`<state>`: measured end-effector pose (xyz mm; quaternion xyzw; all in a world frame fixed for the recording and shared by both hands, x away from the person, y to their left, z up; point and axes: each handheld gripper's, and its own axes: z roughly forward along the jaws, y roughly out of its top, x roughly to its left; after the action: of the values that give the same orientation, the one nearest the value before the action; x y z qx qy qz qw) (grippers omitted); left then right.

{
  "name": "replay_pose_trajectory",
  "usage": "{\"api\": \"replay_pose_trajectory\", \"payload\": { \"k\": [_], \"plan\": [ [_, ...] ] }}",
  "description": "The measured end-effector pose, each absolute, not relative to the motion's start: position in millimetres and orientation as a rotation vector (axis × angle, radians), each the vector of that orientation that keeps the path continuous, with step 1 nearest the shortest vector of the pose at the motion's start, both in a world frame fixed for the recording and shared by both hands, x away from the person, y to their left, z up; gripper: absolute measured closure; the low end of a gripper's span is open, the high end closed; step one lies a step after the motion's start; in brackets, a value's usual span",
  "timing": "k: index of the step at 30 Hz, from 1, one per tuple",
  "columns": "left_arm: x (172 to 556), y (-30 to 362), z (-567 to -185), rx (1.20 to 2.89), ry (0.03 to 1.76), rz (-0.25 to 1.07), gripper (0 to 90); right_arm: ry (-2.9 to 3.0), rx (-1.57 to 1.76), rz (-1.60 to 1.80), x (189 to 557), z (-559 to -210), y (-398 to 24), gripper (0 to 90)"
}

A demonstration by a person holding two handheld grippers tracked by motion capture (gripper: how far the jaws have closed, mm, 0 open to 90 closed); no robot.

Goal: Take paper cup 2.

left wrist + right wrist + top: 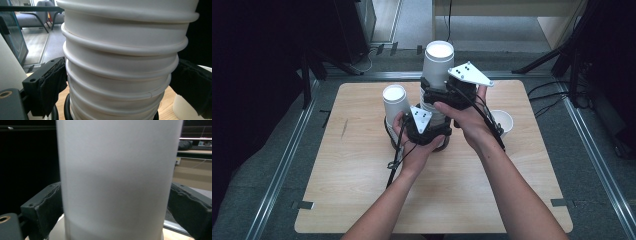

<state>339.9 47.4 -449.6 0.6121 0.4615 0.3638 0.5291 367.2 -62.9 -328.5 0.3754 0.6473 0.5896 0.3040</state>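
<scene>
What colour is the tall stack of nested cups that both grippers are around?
White: the stack of cups shows best in the left gripper view, ringed by rolled rims.

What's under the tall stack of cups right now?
A black ring-shaped base shows at the foot of the cup stack, on the wooden table. Hands and both hand-held grippers cover the rest of the stack's bottom.

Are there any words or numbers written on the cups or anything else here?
None: no word, number or sign can be read.
Stack of white cups: plain.
Second cup stack: plain.
Single cup: plain.
Grey plates on the hand-held grippers: only screws, no writing.
</scene>
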Motion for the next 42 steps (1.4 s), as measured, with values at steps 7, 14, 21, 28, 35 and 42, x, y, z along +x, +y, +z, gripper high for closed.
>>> {"api": "replay_pose_trajectory", "payload": {
  "k": [7,14,21,28,35,42],
  "plan": [
    [340,48,-449,1.457,1.11,0.853,3.8,1.73,1.001,1.576,370,-333,-60,9.1],
    [340,49,-449,1.455,1.112,0.849,4.1,1.712,1.007,1.582,369,-331,-60,11.5],
    [340,49,-448,1.45,1.117,0.839,4.3,1.689,0.994,1.587,368,-325,-60,11.9],
    [340,49,-448,1.454,1.117,0.839,4.4,1.652,0.98,1.597,366,-316,-61,12.9],
    [340,49,-448,1.455,1.118,0.837,4.4,1.616,0.976,1.593,363,-308,-60,13.8],
    [340,49,-448,1.456,1.117,0.836,4.5,1.604,0.975,1.617,363,-303,-62,14.5]
  ]
}}
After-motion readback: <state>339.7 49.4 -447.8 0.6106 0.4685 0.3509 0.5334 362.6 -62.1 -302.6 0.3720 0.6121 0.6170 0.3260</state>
